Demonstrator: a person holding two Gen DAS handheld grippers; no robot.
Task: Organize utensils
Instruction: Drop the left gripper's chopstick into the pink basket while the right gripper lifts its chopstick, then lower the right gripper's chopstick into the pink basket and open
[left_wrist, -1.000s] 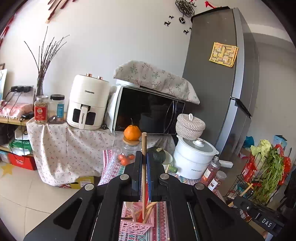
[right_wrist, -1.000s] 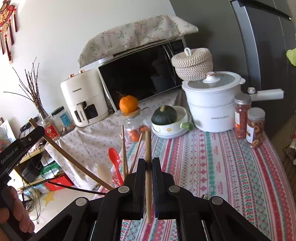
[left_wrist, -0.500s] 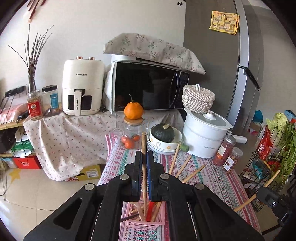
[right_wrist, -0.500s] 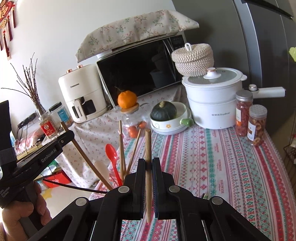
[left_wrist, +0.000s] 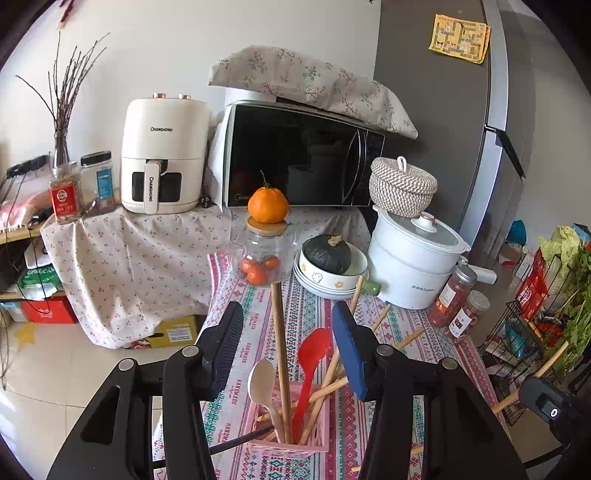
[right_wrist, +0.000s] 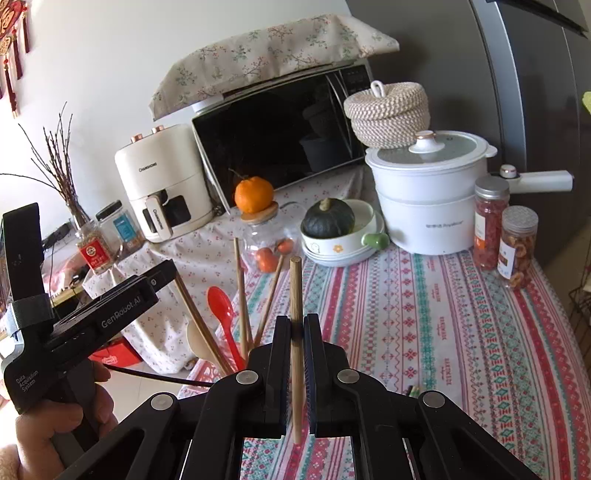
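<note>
Chopstick (left_wrist: 279, 343): upright in pink holder (left_wrist: 291, 441), near table edge, beside spoons; left gripper (left_wrist: 288, 347) jaws just opened, clear of it, released. Right gripper (right_wrist: 295, 332) clamps second chopstick (right_wrist: 295, 317), likely next.

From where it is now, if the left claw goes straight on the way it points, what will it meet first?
Probably the glass jar with small oranges inside, which stands beyond the upright chopstick between the open left claw fingers. Depth is unclear, so it may reach the tablecloth before the jar.
</note>
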